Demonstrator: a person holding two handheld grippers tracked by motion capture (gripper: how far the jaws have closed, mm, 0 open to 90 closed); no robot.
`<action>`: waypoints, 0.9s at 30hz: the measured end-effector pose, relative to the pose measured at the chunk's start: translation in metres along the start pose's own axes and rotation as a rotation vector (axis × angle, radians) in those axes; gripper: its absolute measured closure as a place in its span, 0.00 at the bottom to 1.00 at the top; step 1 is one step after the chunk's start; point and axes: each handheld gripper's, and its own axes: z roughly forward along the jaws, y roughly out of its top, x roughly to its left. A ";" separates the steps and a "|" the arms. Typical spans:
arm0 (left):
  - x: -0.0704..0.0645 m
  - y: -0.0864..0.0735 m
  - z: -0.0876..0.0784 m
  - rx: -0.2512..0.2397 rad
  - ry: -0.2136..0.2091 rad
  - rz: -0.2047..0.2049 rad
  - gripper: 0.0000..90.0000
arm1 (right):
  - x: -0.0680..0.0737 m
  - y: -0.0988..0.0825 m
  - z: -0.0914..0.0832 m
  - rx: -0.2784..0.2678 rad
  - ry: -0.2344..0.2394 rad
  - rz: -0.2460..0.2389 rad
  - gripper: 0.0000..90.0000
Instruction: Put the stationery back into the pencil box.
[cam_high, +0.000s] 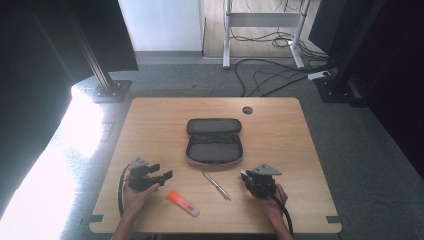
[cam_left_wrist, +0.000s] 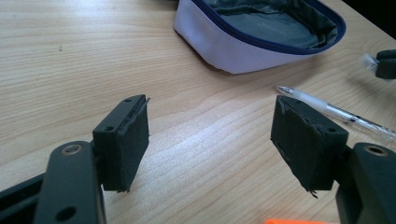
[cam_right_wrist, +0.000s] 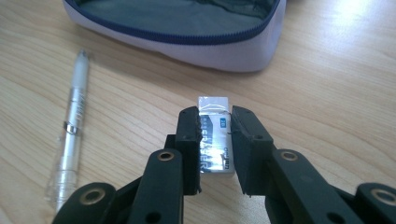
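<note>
An open grey pencil case (cam_high: 214, 142) with a blue zip lies in the middle of the wooden table (cam_high: 150, 120). My right gripper (cam_right_wrist: 215, 116) is shut on a small white eraser (cam_right_wrist: 213, 103) in a dark sleeve, which rests on the table just in front of the case (cam_right_wrist: 233, 56). A clear pen (cam_right_wrist: 74, 126) lies to its left. My left gripper (cam_left_wrist: 212, 135) hangs open over bare wood with nothing between its pads. It faces the case (cam_left_wrist: 243, 51) and the pen (cam_left_wrist: 336, 112). An orange-capped marker (cam_high: 182, 203) lies between the two hands, near the front edge.
A round cable hole (cam_high: 247, 110) sits near the table's far edge. Beyond the table are black stand legs (cam_high: 107, 82), a white desk frame (cam_high: 227, 45) and loose cables (cam_high: 270, 75) on the grey floor.
</note>
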 end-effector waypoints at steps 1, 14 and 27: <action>0.000 0.000 0.000 -0.001 0.001 -0.002 0.32 | 0.000 0.001 -0.001 -0.005 0.003 0.003 0.81; -0.002 -0.001 0.000 0.009 0.008 0.002 0.31 | -0.002 0.010 -0.015 -0.059 0.025 0.014 0.81; -0.002 -0.001 -0.001 0.015 0.009 -0.001 0.32 | 0.000 0.021 -0.025 -0.103 0.039 0.007 0.81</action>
